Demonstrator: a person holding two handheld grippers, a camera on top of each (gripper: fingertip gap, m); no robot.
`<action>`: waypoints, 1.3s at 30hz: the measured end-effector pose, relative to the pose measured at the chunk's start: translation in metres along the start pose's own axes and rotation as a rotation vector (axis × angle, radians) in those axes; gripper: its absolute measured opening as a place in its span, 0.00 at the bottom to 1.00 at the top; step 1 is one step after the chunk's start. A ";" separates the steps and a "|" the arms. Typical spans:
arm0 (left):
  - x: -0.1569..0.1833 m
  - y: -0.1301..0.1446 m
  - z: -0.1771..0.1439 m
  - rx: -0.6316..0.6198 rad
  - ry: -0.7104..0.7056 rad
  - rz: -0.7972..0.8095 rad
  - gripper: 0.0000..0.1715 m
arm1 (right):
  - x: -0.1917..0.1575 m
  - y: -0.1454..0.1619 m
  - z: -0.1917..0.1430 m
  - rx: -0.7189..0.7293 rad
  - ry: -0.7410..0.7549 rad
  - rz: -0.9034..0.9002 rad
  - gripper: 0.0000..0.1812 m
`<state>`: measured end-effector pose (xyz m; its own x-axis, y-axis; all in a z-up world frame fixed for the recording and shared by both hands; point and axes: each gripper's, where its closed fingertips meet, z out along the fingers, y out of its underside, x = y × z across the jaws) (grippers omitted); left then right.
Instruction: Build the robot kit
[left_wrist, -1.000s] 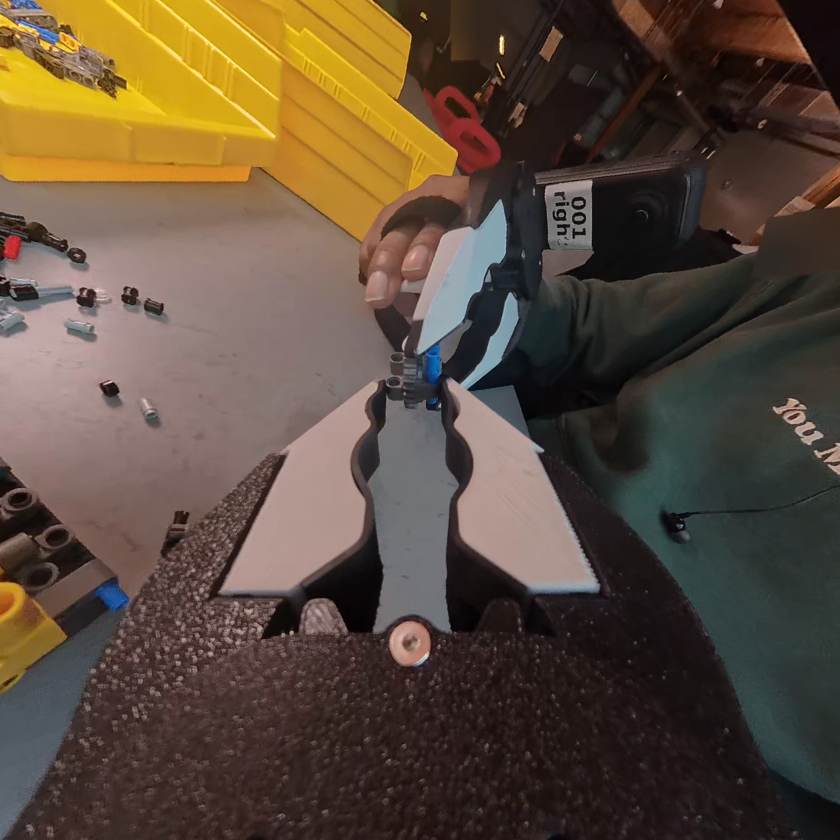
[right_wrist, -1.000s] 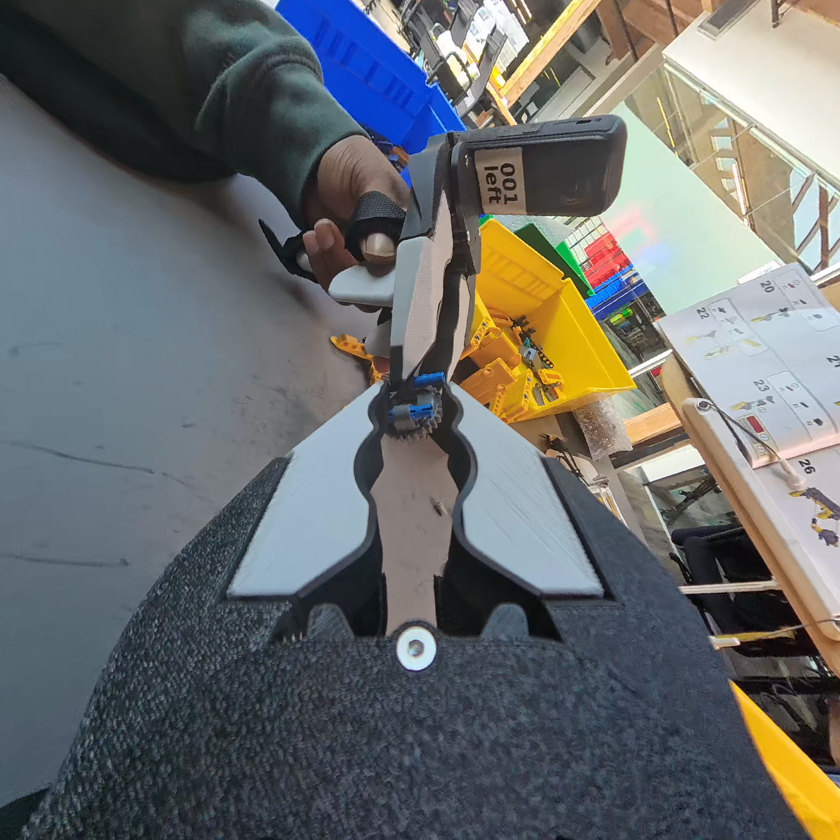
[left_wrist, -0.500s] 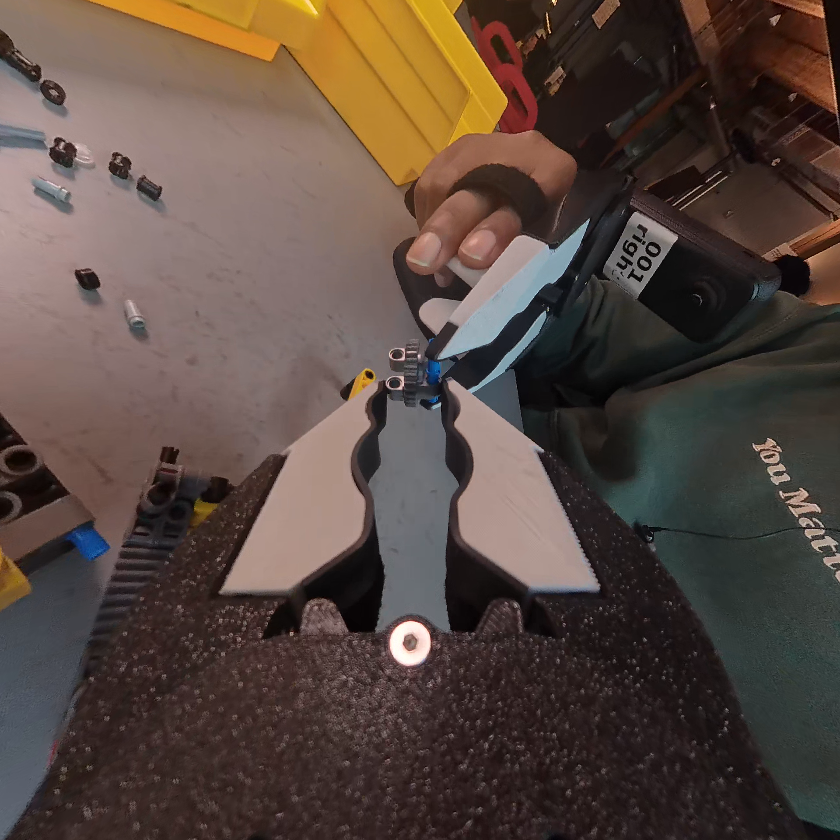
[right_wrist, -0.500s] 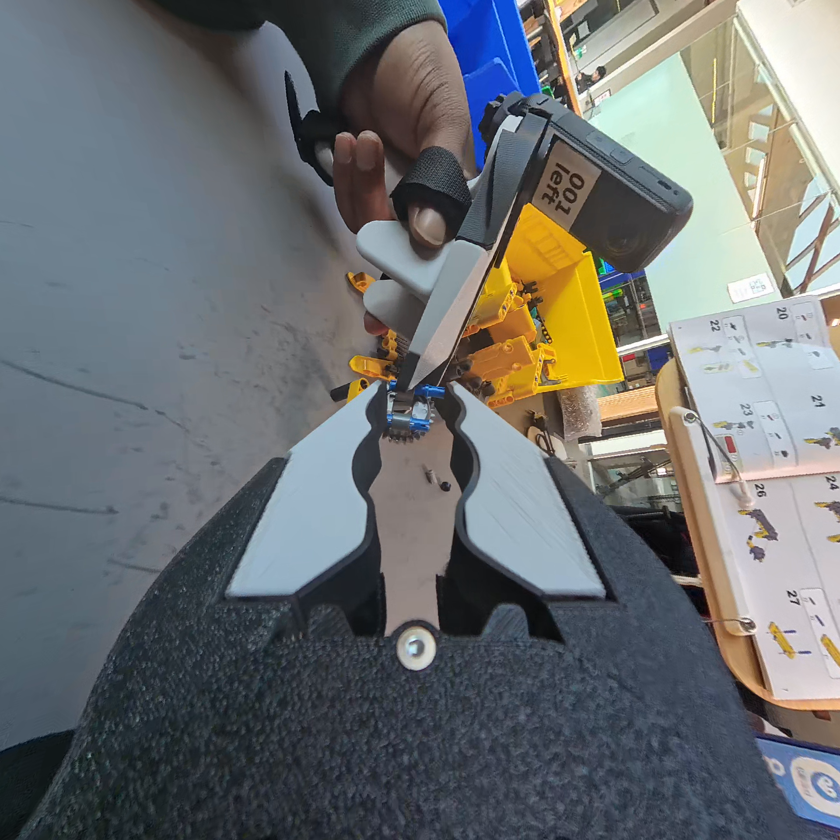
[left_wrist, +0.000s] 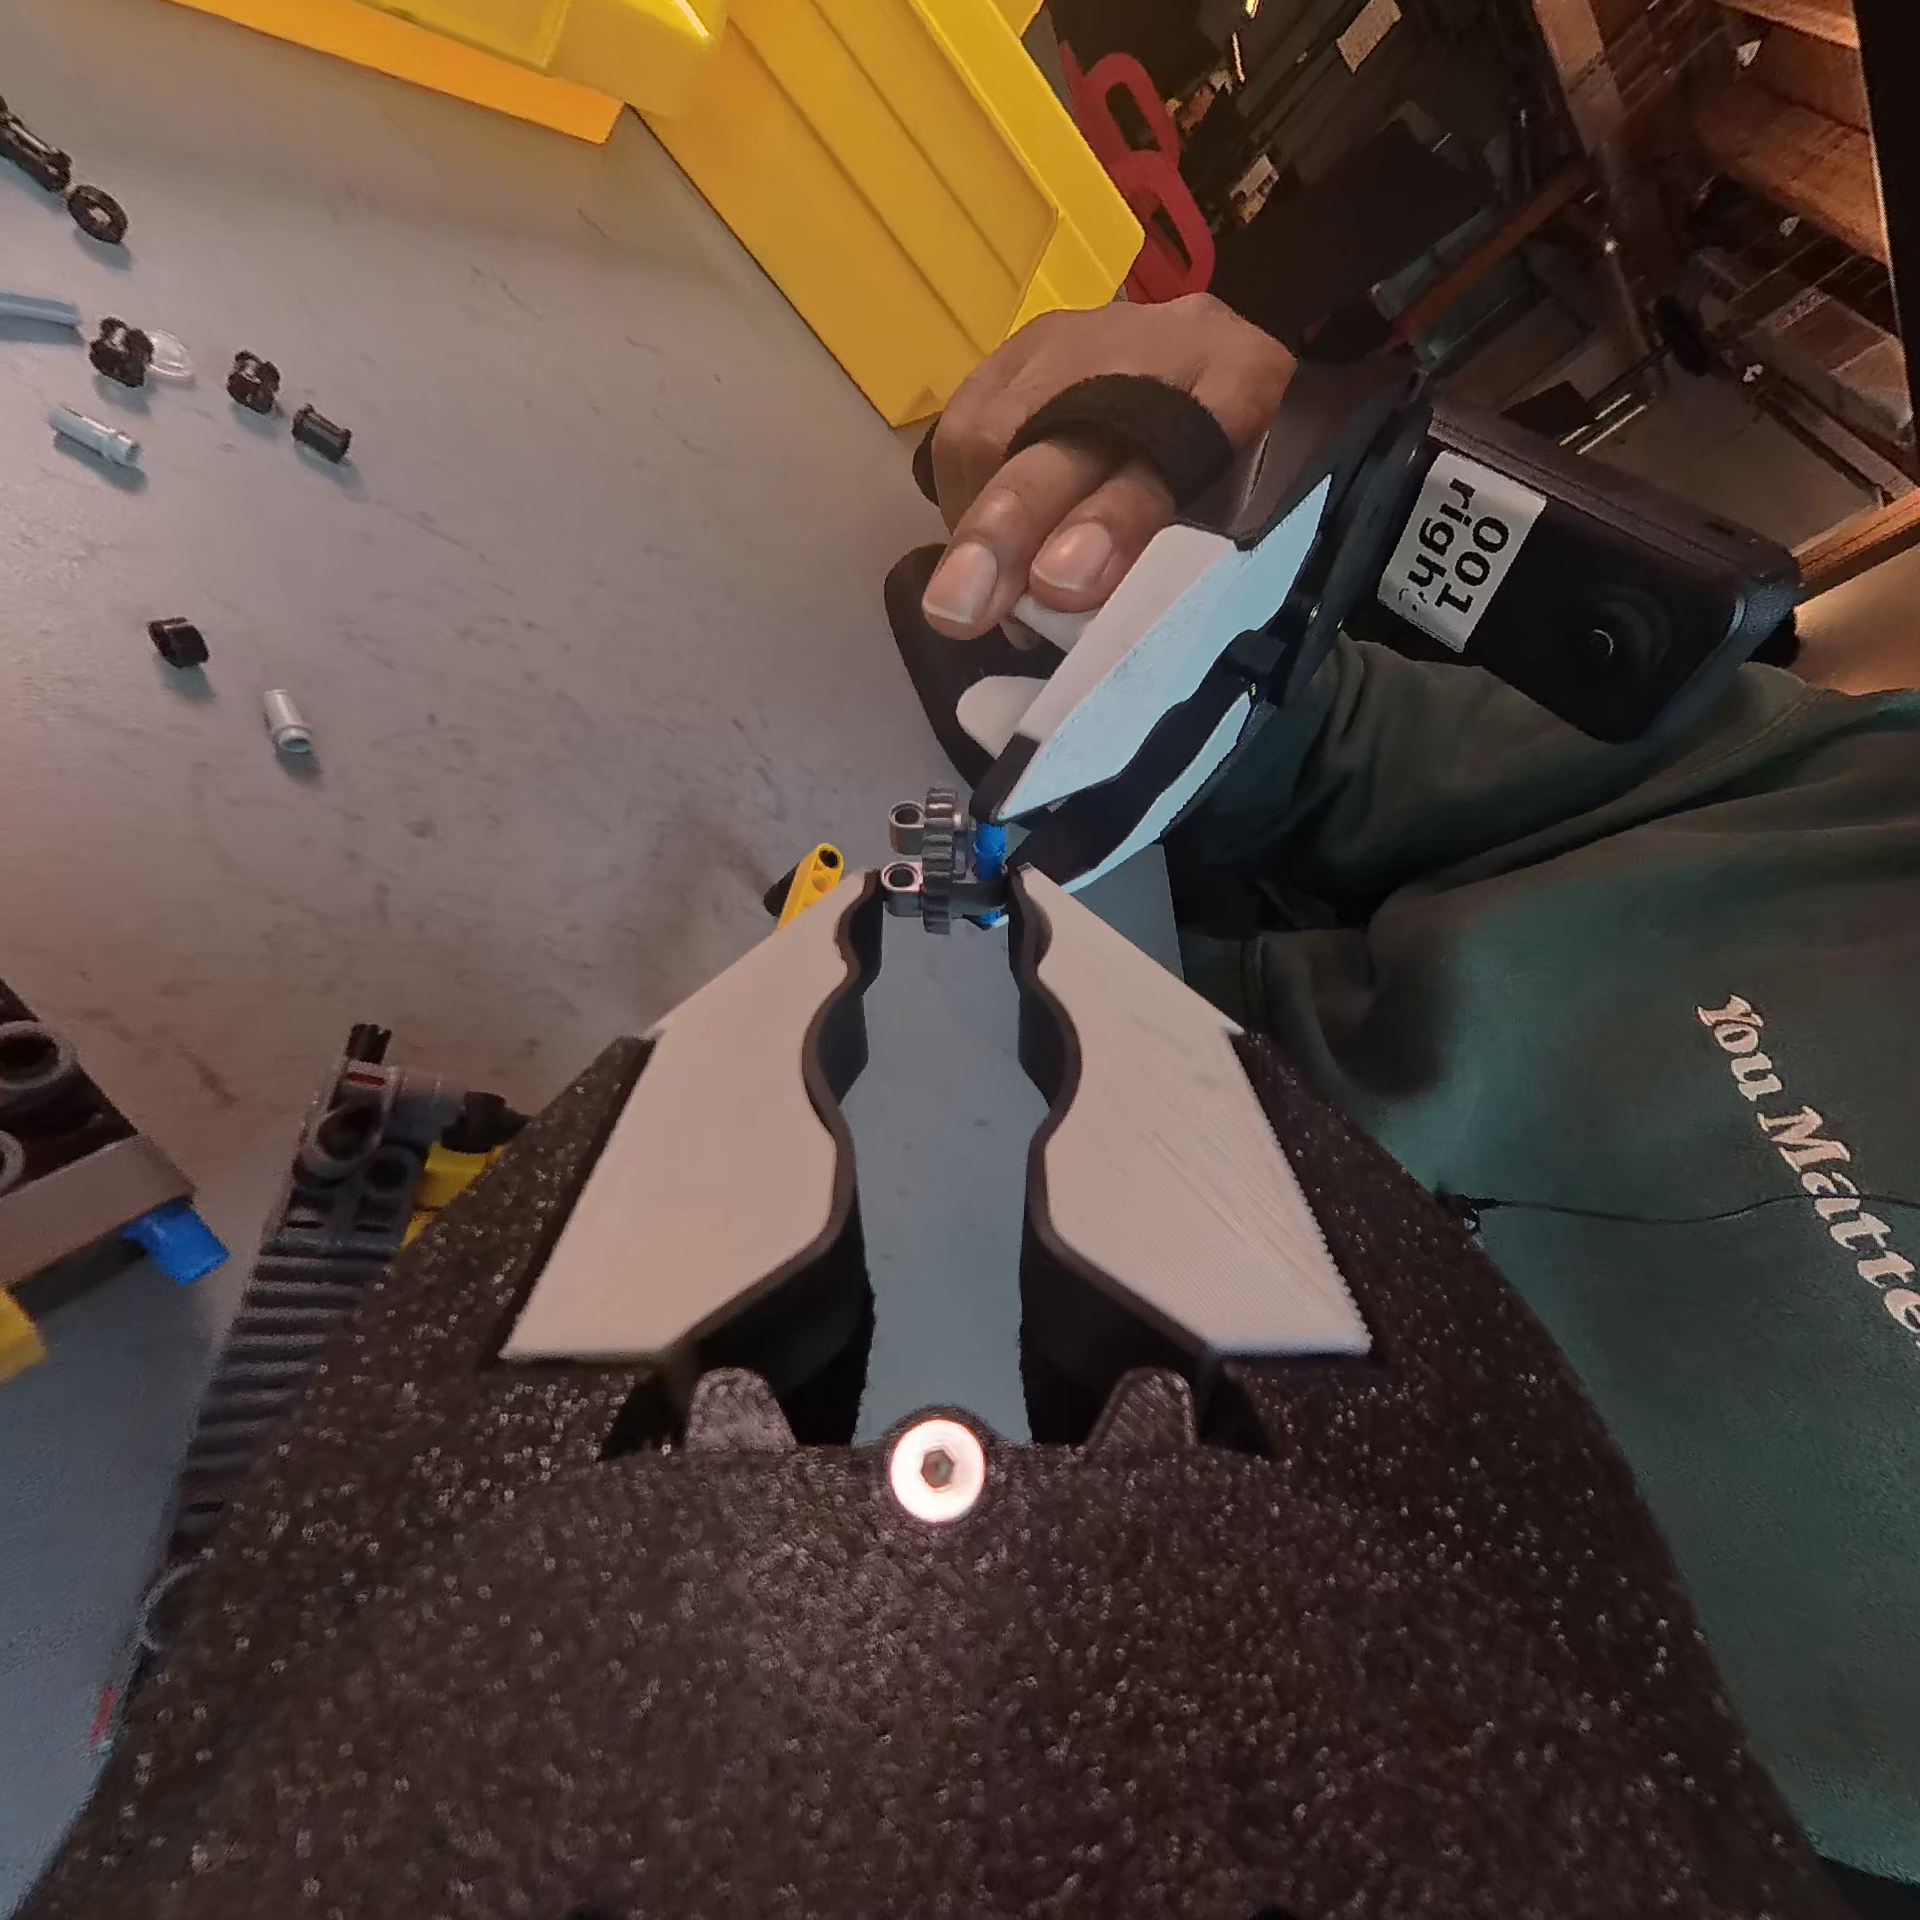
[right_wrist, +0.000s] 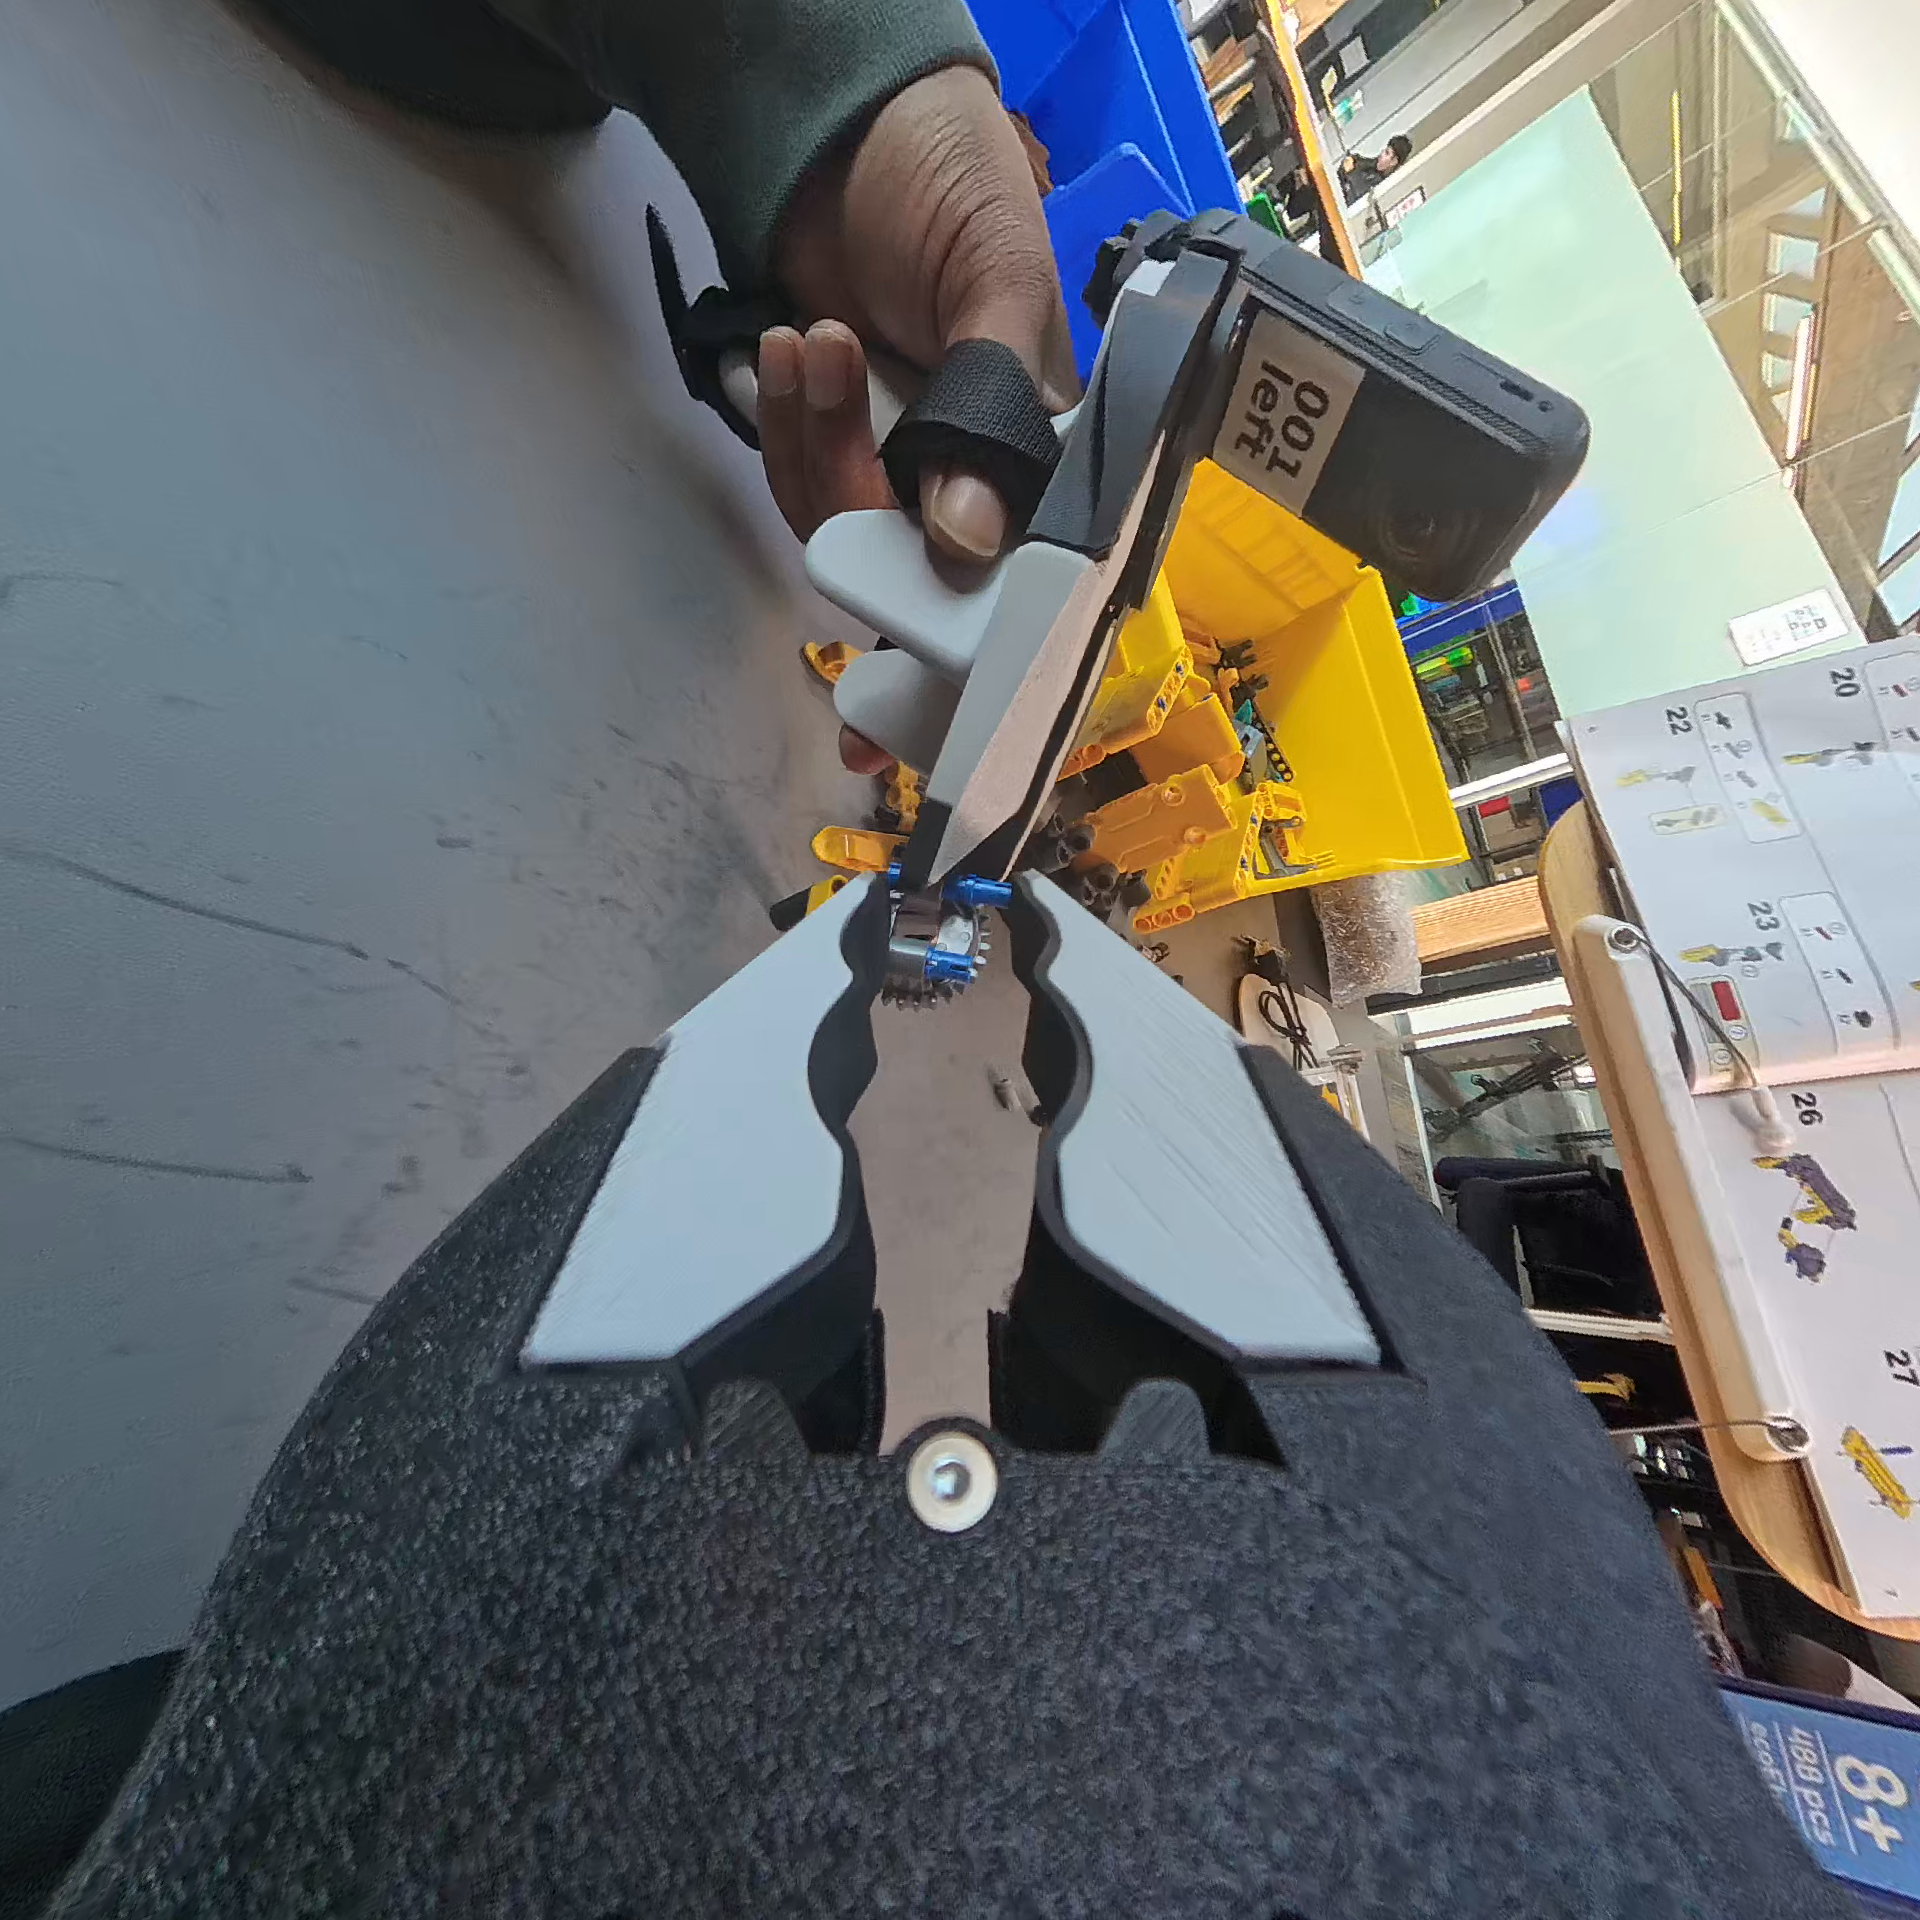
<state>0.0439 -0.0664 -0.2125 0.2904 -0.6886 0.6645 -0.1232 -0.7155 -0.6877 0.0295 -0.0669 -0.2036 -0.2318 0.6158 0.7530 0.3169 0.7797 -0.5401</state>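
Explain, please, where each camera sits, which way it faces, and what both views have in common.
Left wrist view: mounted on the left gripper, looking along its fingers across the grey table toward the right gripper, the hand holding it and a green sweatshirt.
Right wrist view: mounted on the right gripper, facing the left gripper, its hand, a yellow bin and an instruction booklet.
Shared: the small gear assembly held between both grippers, and the table.

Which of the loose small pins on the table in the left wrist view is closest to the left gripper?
The light grey pin, lying alone just below the black bush. The other pins lie farther up the table, away from the left gripper.
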 end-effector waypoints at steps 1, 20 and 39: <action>0.001 -0.001 0.000 0.008 0.004 0.003 0.13 | 0.001 -0.001 0.000 0.004 0.002 0.007 0.12; 0.009 -0.021 -0.010 0.102 0.001 -0.005 0.12 | 0.014 -0.010 -0.002 0.067 0.070 0.139 0.12; -0.011 -0.007 -0.007 0.000 -0.201 0.387 0.13 | 0.000 0.019 0.001 0.030 -0.221 0.644 0.14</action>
<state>0.0352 -0.0545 -0.2135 0.4014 -0.8696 0.2874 -0.2593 -0.4088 -0.8750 0.0350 -0.0525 -0.2143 -0.1887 0.9645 0.1848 0.4300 0.2503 -0.8674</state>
